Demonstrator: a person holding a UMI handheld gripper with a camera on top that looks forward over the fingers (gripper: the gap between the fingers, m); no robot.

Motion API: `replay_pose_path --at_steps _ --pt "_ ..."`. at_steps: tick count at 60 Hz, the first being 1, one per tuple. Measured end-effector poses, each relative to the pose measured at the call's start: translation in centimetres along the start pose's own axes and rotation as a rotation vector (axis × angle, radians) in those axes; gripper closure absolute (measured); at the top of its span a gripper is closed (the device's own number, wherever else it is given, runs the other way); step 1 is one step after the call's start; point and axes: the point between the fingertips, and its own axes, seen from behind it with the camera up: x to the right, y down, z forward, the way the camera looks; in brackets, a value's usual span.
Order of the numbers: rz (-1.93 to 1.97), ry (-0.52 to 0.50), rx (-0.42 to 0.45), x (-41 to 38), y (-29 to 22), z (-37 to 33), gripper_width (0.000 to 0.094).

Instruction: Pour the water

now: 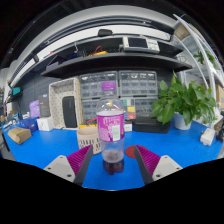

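One bottle [111, 128] stands on blue table [160, 146] between open claw [113, 160], shelves [110, 60] behind.

A clear plastic bottle [111, 128] with a pink label and cap is seen upright between the gripper [112, 158] fingers; whether the pink pads [80, 159] press on it cannot be told. The blue table [170, 143] is seen beneath. A white cup [88, 136] is placed just beside the bottle. A potted plant [183, 101] is set beyond, with shelves [110, 62] behind.
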Motion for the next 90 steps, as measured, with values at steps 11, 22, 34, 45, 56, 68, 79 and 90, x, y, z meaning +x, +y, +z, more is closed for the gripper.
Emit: replay_pose_path --at_steps 11,22,34,45,56,68,79,90 --pt "-0.021 0.001 0.040 -0.2 -1.8 3.8 0.0087" --pt "-0.060 -0.007 0.091 -0.7 -3.6 5.2 0.0235" --pt "-0.135 0.005 0.132 -1.1 -4.5 5.2 0.0463" --pt "-0.092 -0.015 0.111 -0.9 -4.3 5.6 0.0568" --pt "-0.117 -0.037 0.067 -0.8 -4.1 5.7 0.0569" --pt "-0.463 0.011 -0.001 1.5 -5.4 7.0 0.0569" --pt "-1.000 0.107 -0.066 3.8 -6.4 10.5 0.0570" --pt "-1.535 0.194 -0.028 4.5 -8.6 13.3 0.0570"
